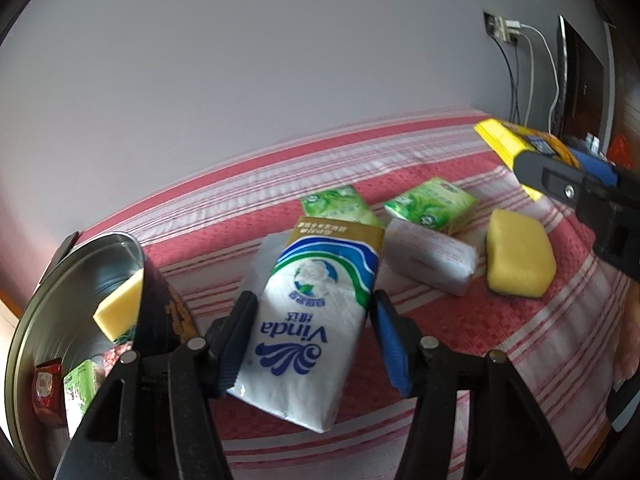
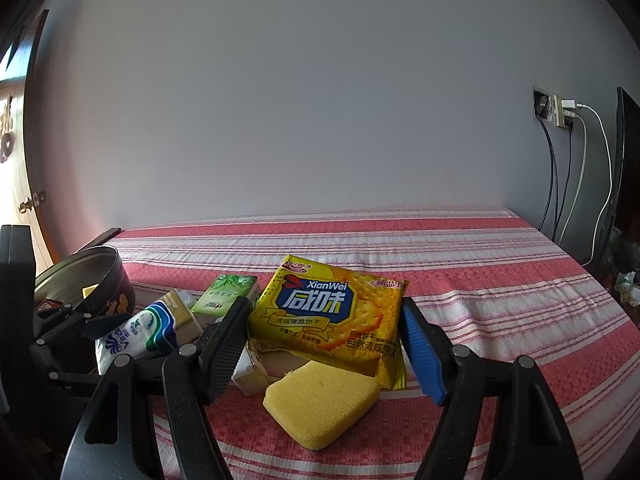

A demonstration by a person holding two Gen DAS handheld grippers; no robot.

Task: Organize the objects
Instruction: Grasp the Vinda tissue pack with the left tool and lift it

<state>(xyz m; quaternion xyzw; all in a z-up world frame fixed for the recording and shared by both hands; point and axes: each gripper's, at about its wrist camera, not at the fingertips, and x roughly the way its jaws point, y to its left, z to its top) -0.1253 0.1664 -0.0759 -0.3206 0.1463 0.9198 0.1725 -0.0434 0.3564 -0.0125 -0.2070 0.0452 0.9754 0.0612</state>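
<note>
A white and blue Vinda tissue pack (image 1: 312, 320) sits lengthwise between the fingers of my left gripper (image 1: 312, 344), which is shut on it; it shows again as the Vinda pack (image 2: 136, 332) at the left of the right wrist view. Beside it on the left stands a round metal tin (image 1: 60, 300) holding a yellow sponge (image 1: 120, 308), a green pack and a red packet. My right gripper (image 2: 324, 308) is shut on a yellow XianWei cracker packet (image 2: 328, 312), held above the cloth. On the cloth lie two green tissue packs (image 1: 340, 204) (image 1: 432, 204), a white pack (image 1: 432, 256) and another yellow sponge (image 2: 320, 400).
Everything rests on a red and white striped cloth (image 2: 480, 280) that runs back to a plain grey wall. A wall socket with hanging cables (image 2: 564, 116) and a dark screen (image 2: 624, 168) stand at the right edge. A wooden door is at the far left.
</note>
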